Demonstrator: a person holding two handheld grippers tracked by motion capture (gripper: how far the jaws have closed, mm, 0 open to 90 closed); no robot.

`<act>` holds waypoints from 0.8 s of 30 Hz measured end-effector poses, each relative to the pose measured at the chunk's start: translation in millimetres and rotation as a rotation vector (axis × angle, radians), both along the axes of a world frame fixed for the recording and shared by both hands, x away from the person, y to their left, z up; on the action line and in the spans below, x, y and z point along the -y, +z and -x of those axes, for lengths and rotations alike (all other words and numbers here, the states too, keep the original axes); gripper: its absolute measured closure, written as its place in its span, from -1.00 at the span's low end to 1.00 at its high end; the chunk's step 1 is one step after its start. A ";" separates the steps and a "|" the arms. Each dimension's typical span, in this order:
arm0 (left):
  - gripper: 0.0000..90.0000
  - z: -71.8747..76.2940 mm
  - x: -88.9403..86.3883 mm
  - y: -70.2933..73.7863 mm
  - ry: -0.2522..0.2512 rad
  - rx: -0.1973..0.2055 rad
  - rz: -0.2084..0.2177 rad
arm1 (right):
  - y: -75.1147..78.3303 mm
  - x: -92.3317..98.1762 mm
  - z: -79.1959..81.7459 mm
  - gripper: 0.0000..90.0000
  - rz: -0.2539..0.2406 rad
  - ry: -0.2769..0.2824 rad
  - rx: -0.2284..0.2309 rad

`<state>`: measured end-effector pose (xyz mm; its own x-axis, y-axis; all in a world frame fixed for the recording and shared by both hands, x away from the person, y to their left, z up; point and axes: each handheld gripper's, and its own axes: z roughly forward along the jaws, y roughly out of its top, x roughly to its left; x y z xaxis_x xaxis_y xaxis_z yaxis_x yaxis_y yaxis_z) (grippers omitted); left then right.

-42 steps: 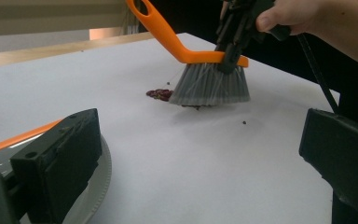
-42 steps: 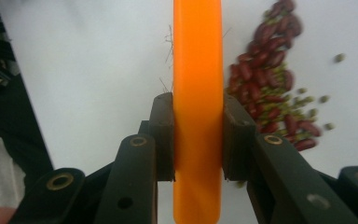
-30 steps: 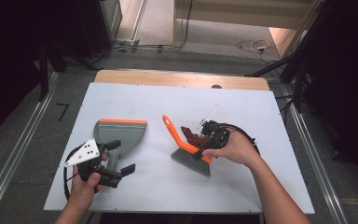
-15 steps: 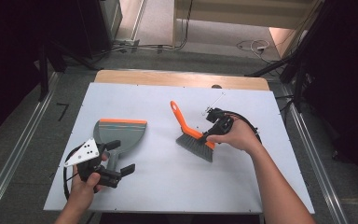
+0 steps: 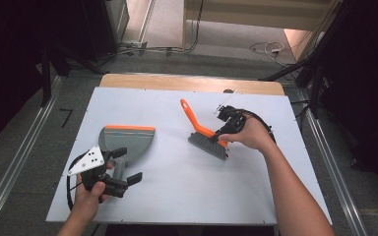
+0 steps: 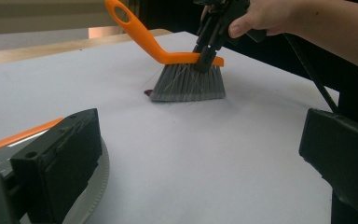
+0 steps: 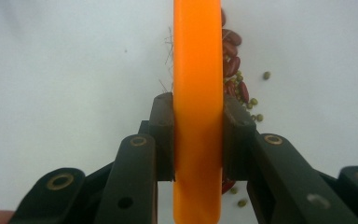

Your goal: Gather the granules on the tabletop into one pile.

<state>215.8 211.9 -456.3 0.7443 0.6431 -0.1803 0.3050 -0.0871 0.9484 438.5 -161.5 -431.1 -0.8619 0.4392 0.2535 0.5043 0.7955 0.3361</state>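
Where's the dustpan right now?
In the high view the dustpan lies left of centre on the white table, its handle between the left claw's jaws, apart from the brush.

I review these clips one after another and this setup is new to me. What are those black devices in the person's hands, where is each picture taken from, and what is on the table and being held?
A person sits at a white table holding a hand-held two-jaw gripper in each hand. The high view looks down from above; each of the other two pictures comes from a camera riding on one gripper, looking along its black jaws.

The right gripper is shut on the orange back of a hand brush, whose grey bristles stand on the table. Beside the brush lie red beans and small green beans.

The left gripper rests near the table's front edge with its jaws open, around the handle of a grey dustpan with an orange lip.
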 end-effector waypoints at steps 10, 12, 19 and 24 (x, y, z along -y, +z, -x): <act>-1.00 0.0 0.3 -0.2 0.000 -0.001 -0.004 | 5.8 1.8 0.6 0.52 -0.008 0.001 0.036; -1.00 0.1 0.2 -0.1 0.000 -0.001 -0.003 | 11.0 3.9 3.3 0.52 -0.034 -0.014 0.025; -1.00 0.4 0.0 -0.1 0.001 -0.001 -0.002 | 35.8 33.6 21.2 0.52 -0.049 -0.227 0.078; -1.00 0.3 2.3 -0.1 -0.003 -0.001 -0.007 | 33.3 61.0 32.5 0.52 0.010 -0.427 0.138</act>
<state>215.5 209.7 -456.4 0.7463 0.6418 -0.1765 0.3058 -0.0950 0.9473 406.0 -222.5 -397.8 -0.6284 0.7647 0.1426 0.7390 0.5296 0.4164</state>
